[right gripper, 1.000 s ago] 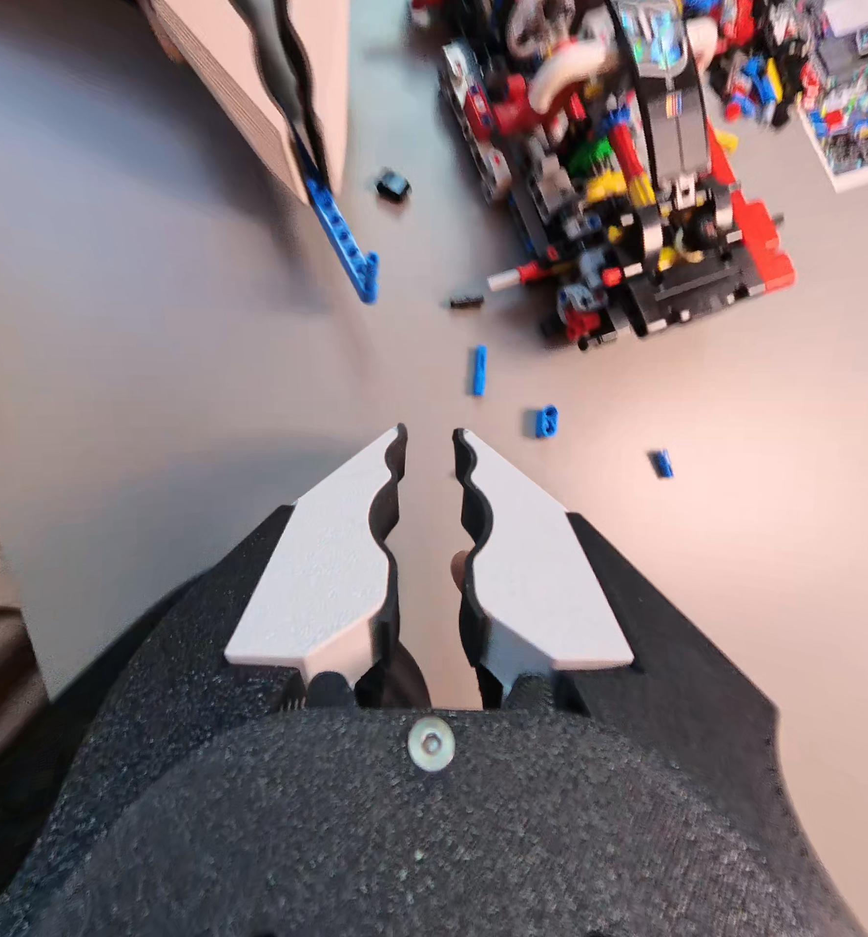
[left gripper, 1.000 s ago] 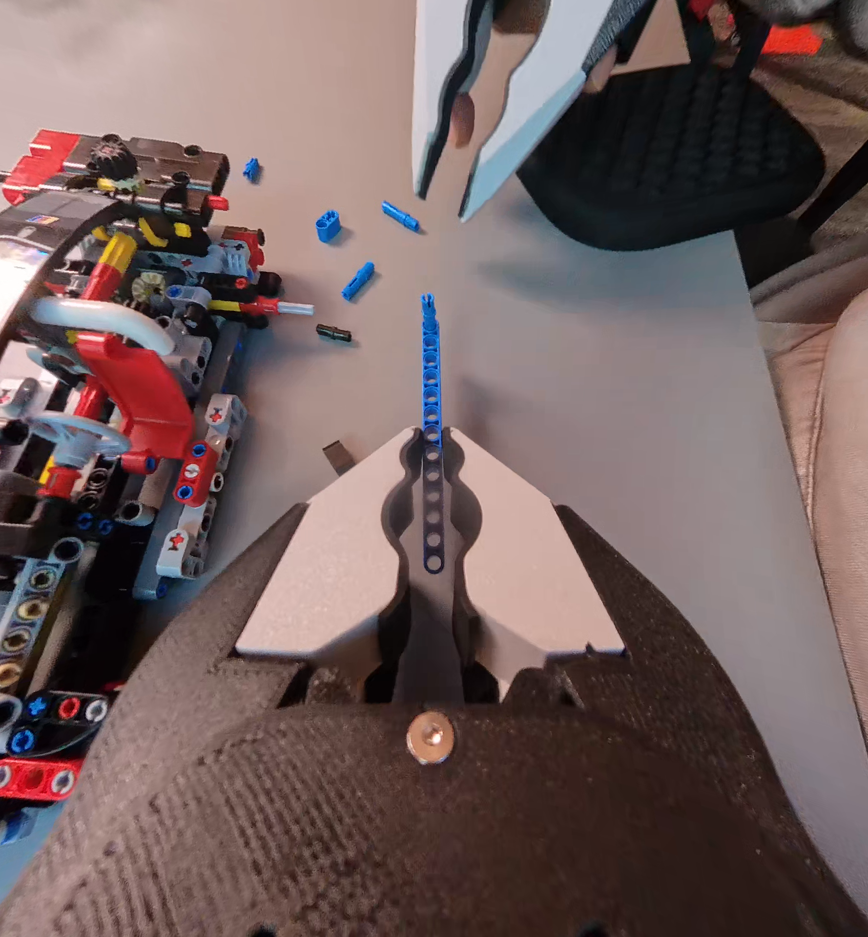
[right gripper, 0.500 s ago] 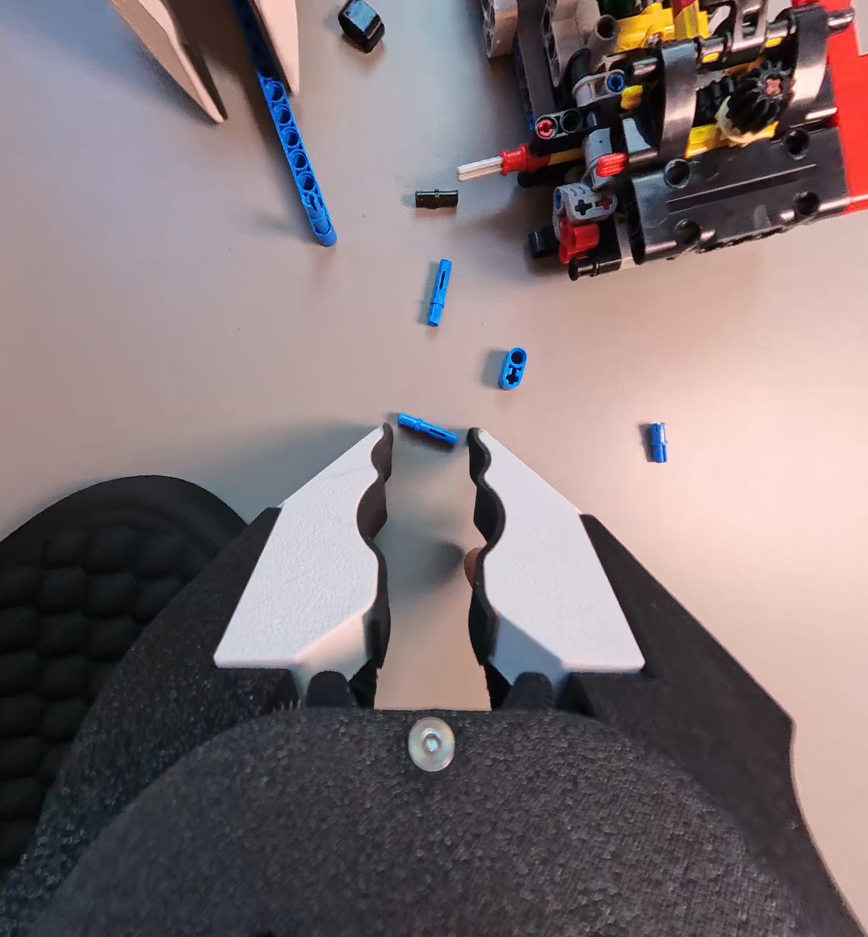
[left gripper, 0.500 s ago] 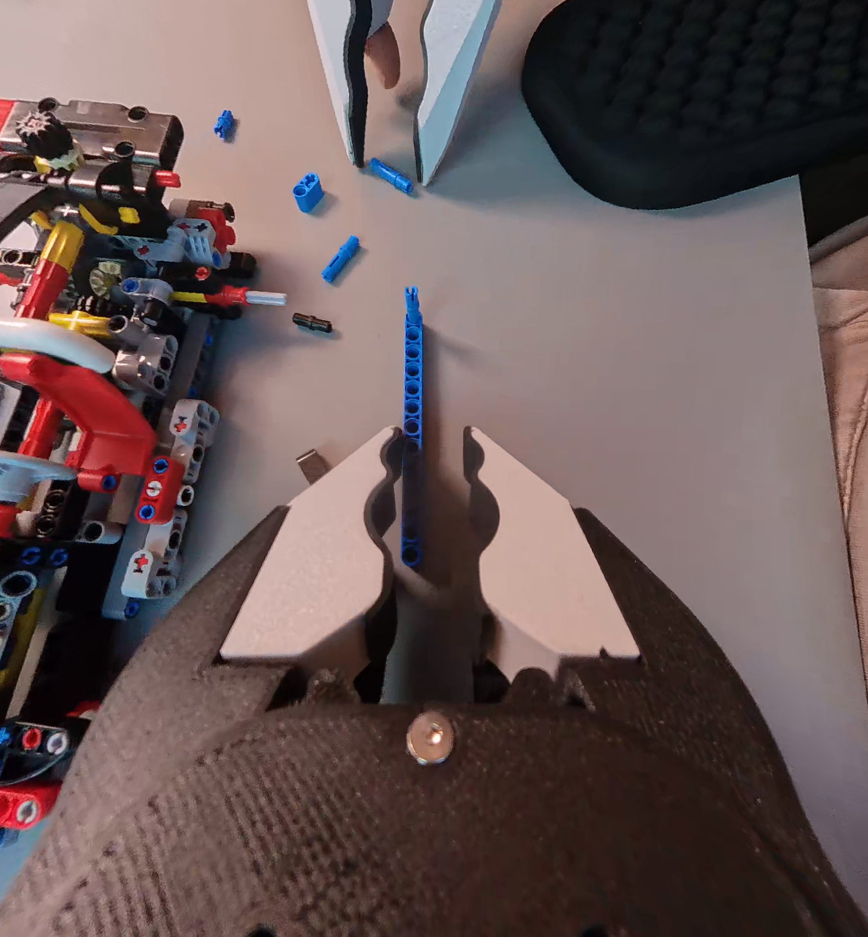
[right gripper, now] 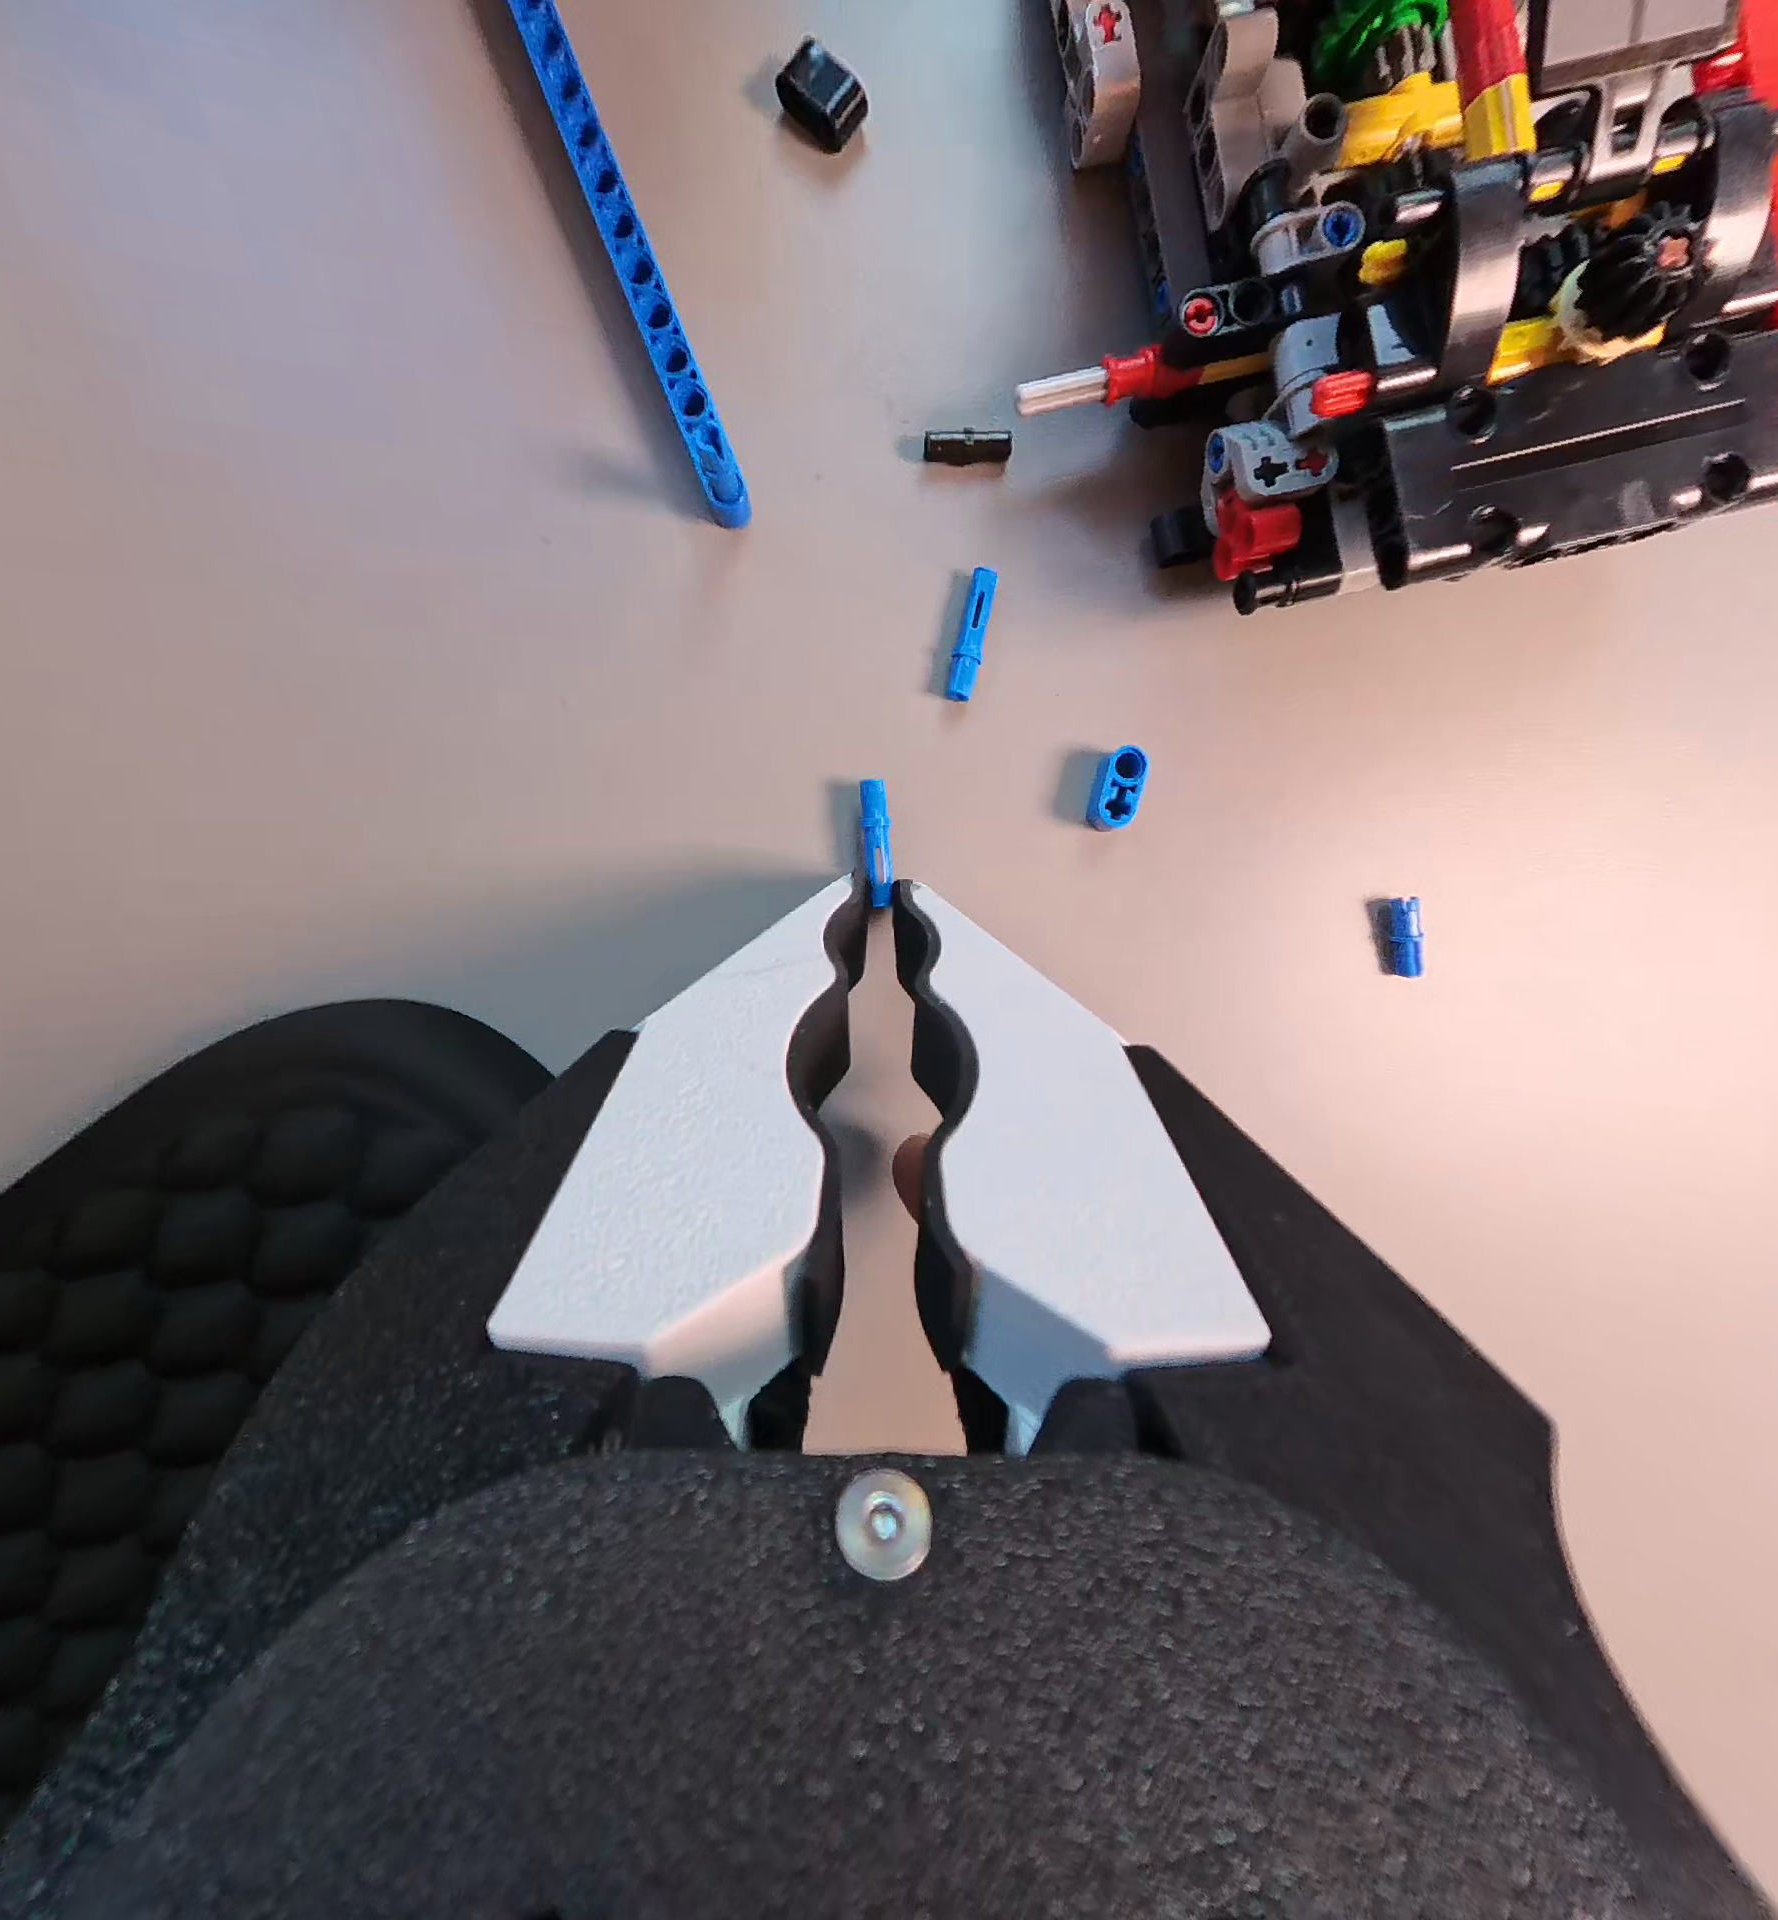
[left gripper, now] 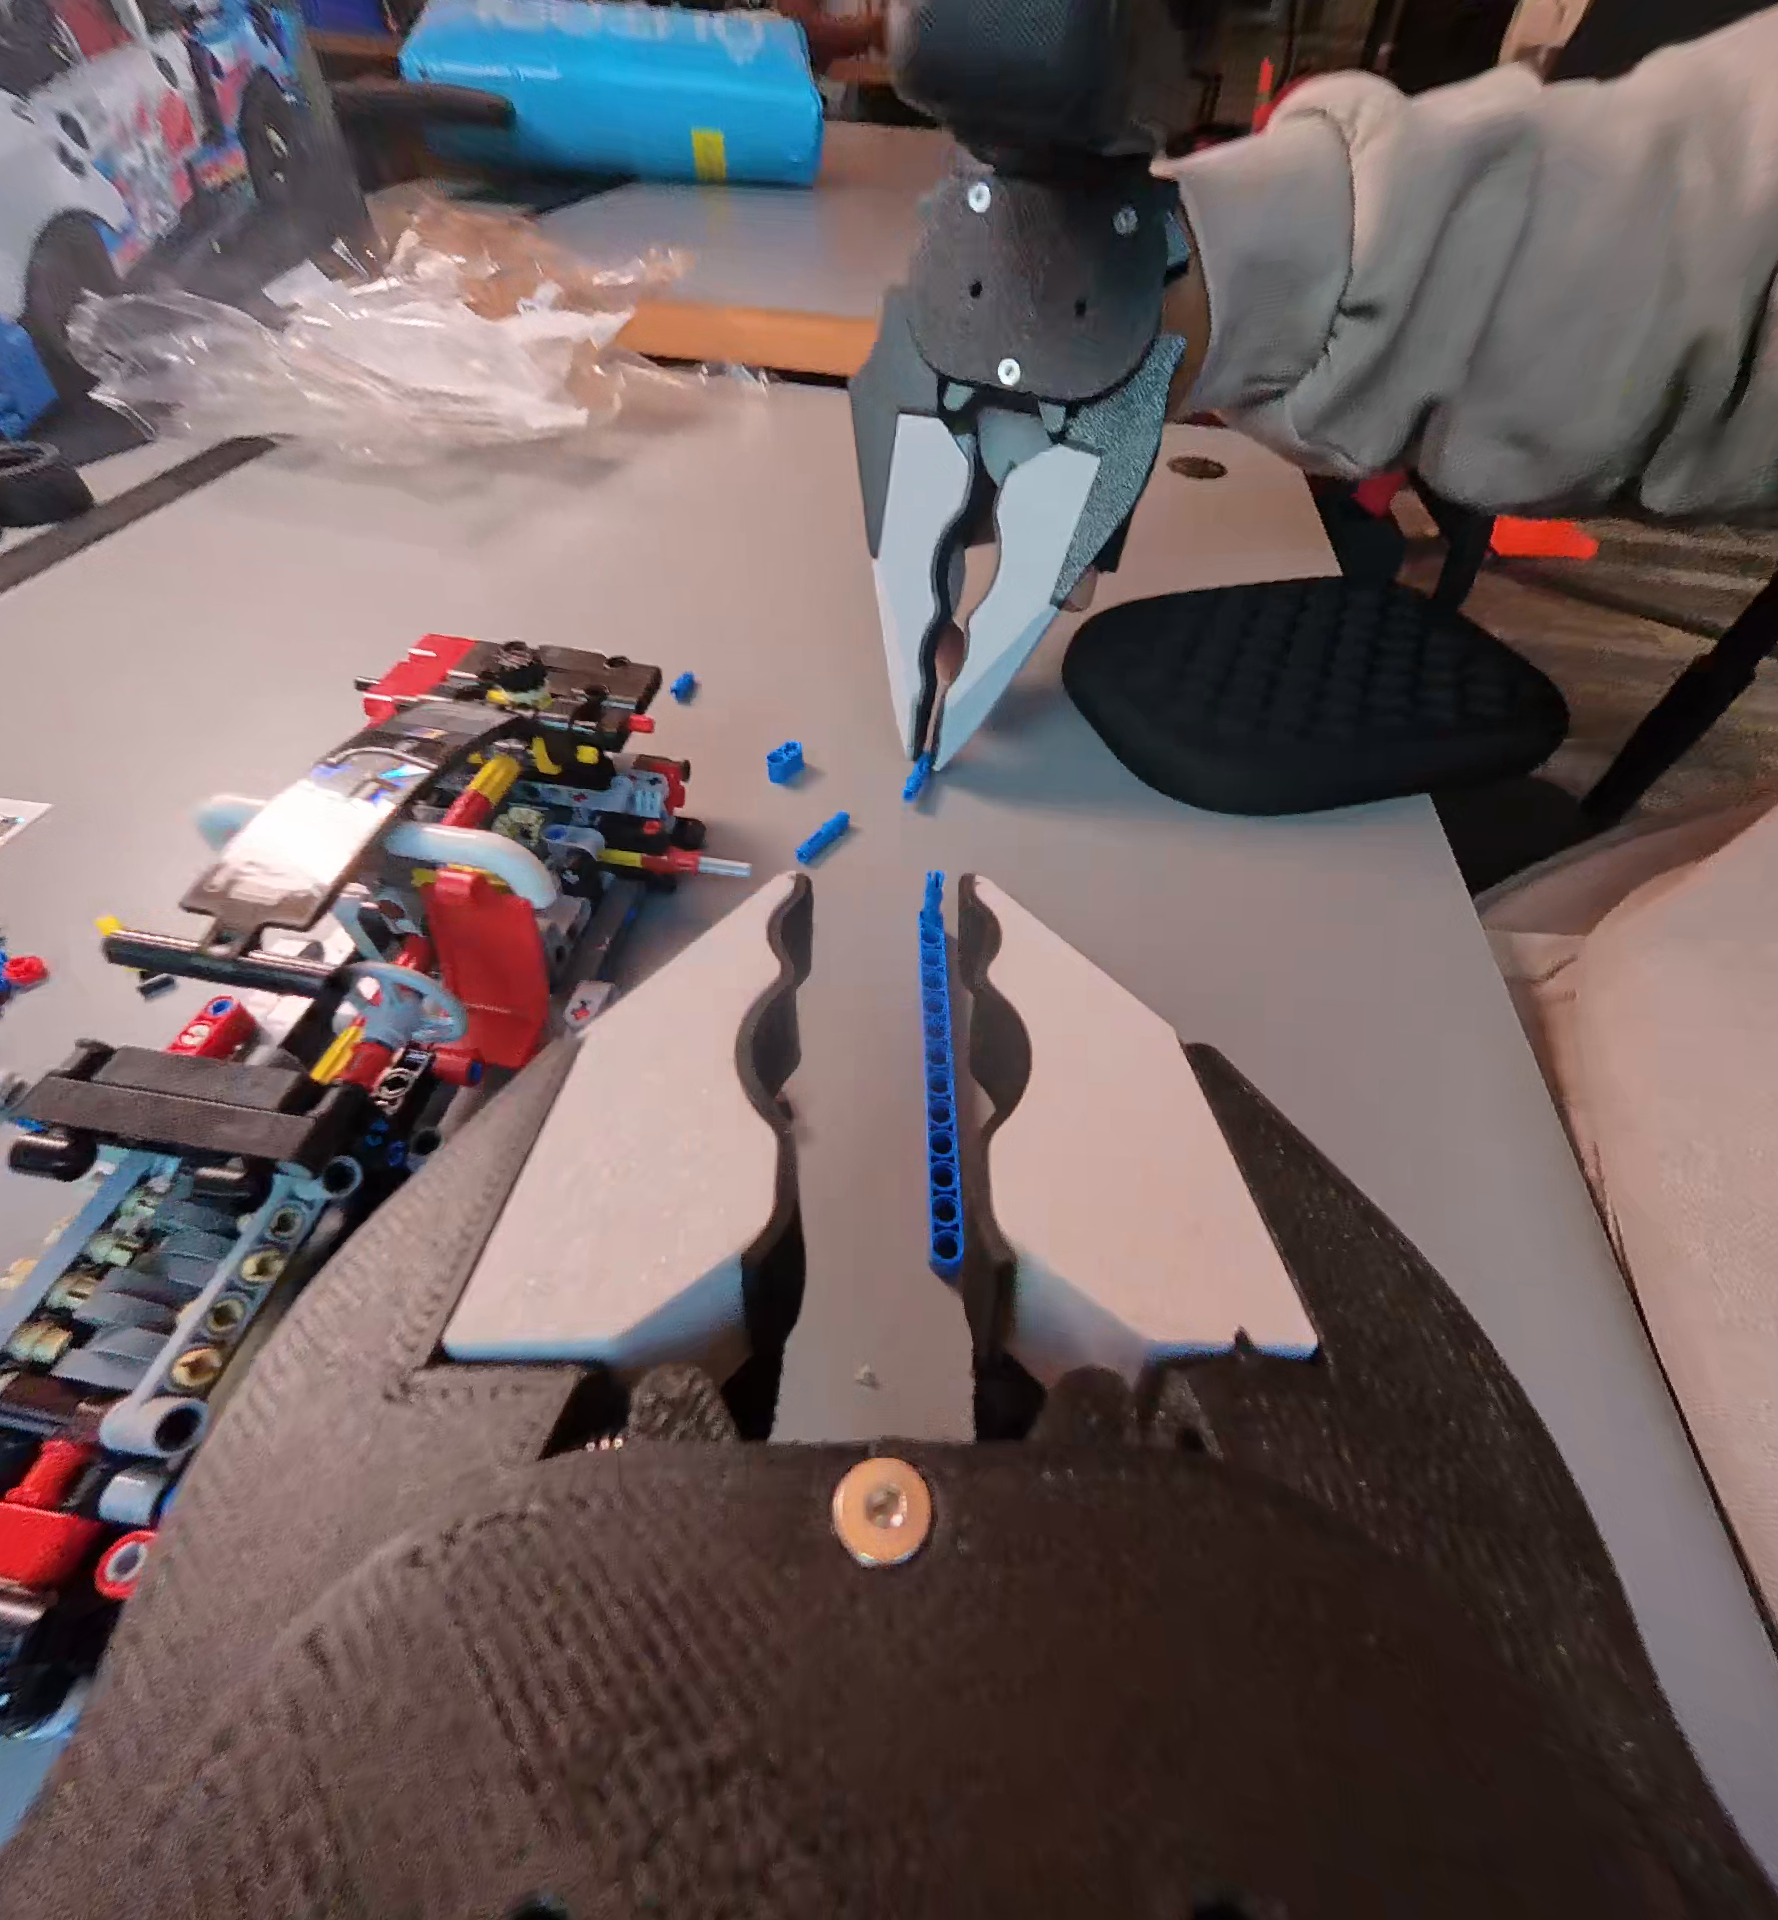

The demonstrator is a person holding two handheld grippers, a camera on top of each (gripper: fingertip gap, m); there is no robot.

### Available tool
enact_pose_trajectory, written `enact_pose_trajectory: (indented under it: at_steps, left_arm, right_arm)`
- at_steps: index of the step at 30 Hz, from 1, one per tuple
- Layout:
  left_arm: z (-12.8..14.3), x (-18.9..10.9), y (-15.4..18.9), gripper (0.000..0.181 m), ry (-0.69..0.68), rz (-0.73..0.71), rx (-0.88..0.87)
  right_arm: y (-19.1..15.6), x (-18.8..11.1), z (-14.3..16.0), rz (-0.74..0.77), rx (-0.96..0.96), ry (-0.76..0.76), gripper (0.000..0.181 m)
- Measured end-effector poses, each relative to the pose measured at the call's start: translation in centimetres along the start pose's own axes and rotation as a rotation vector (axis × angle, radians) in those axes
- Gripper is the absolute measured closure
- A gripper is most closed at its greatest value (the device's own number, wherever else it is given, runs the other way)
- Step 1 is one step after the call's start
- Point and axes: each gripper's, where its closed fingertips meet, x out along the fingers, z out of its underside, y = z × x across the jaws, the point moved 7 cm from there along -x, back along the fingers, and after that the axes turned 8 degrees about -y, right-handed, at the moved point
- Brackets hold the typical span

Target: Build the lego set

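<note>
Left gripper spread wide, low over grey table. Long blue beam lies flat between fingers, just beside right finger, ungripped. Right gripper pressed together on small blue pin at fingertips, pin end touching table. Half-built lego car left of beam. Second blue pin, blue connector, black pin loose nearby.

Beam: on the table, right of the car model.
Pins: scattered between them.
Cushion: apparently beyond the table's edge.
</note>
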Motion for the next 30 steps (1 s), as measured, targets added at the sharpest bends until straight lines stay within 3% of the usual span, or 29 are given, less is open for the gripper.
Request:
enact_pose_trajectory:
  at_steps: [6, 13, 17, 19, 22, 25, 30]
  left_arm:
    - [-0.9, -0.8, -0.7, 0.135, 0.112, -0.06, -0.026]
    - [-1.4, -0.9, -1.3, 0.054, 0.152, -0.09, -0.095]
    - [-1.6, -1.2, -1.5, 0.042, 0.171, -0.107, -0.108]
    - [-1.7, -1.5, -1.6, 0.055, 0.179, -0.122, -0.106]
    - [-2.3, -2.8, -1.7, 0.098, 0.263, -0.164, -0.1]
    - [-2.3, -3.0, -1.3, 0.135, 0.277, -0.116, -0.084]
    - [-2.3, -3.0, -0.6, 0.167, 0.284, -0.056, -0.035]
  right_arm:
    - [-0.6, -1.6, -0.5, 0.012, 0.059, 0.135, 0.18]
    - [-1.2, -2.7, -1.5, -0.006, 0.098, 0.274, 0.18]
    - [-1.6, -2.3, -1.9, -0.022, 0.088, 0.294, 0.18]
    - [-1.9, -2.2, -2.3, -0.029, 0.082, 0.31, 0.18]
    - [-2.2, -2.7, -3.3, -0.04, 0.078, 0.371, 0.18]
    - [-2.7, -3.4, -4.7, -0.054, 0.077, 0.452, 0.18]
    - [-3.5, -3.8, -6.5, -0.072, 0.06, 0.53, 0.18]
